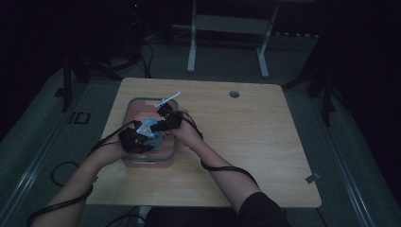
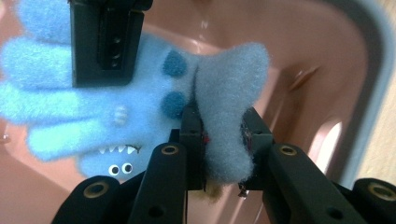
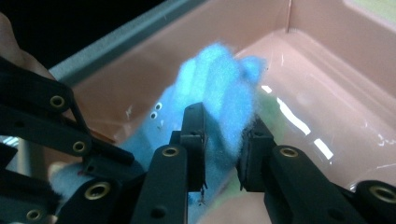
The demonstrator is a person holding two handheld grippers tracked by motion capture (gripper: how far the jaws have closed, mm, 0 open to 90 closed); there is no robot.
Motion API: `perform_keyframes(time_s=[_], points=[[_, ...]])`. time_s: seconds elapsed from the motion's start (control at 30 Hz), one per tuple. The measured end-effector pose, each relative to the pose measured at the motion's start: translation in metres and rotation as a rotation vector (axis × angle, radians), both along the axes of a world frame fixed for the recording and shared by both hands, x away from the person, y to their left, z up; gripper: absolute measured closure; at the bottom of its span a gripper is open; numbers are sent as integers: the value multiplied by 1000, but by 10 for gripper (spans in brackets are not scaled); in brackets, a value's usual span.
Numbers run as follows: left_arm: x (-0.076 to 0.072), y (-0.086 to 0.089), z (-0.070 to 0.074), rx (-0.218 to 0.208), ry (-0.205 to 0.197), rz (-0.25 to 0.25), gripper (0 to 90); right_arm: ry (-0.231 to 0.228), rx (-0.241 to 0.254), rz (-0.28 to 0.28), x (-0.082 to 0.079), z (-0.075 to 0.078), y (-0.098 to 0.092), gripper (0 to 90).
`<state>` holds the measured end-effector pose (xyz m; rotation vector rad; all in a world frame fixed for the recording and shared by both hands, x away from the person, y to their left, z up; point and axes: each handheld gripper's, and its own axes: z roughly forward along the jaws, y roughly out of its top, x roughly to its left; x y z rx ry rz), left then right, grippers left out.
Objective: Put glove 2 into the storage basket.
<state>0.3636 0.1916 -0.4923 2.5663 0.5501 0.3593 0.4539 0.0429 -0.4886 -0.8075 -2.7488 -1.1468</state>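
A fuzzy blue glove (image 2: 140, 102) with a small monster face hangs over a pink bin (image 2: 327, 70). My left gripper (image 2: 223, 135) is shut on one fluffy end of the glove, pads pressed into the pile. My right gripper (image 3: 223, 135) is shut on the glove (image 3: 219, 84) at its finger end, above the pink bin (image 3: 327, 93). In the high view both grippers, left (image 1: 137, 139) and right (image 1: 165, 120), meet over the grey-rimmed bin (image 1: 130, 106) with the glove (image 1: 150, 126) stretched between them.
The bin stands on the left part of a wooden table (image 1: 246, 142). A thin white stick-like object (image 1: 166, 99) lies across the bin's far rim. A round cable hole (image 1: 234, 94) sits near the table's far edge. Cables trail from both grippers.
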Motion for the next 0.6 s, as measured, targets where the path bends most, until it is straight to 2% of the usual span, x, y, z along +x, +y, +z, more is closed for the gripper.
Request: perform_keyframes(time_s=[0.17,0.33,0.4,0.43,0.5,0.53,0.6], points=[[4,-1,-8,12,18,-1,755,-6,-34,10,2,-7,1,682],[6,-1,-9,11,24,8,740,-30,-33,11,2,-5,-4,570],[6,0,-9,-3,32,14,718,-39,-22,8,2,-2,-7,534],[7,1,-9,-8,42,23,692,-42,-20,7,2,-1,-8,527],[6,1,-8,-19,37,33,601,-55,-10,14,1,4,-12,492],[6,2,-7,-22,38,45,521,-60,-5,15,0,7,-15,479],[5,2,-4,-18,9,75,349,-68,15,17,-1,14,-22,428]])
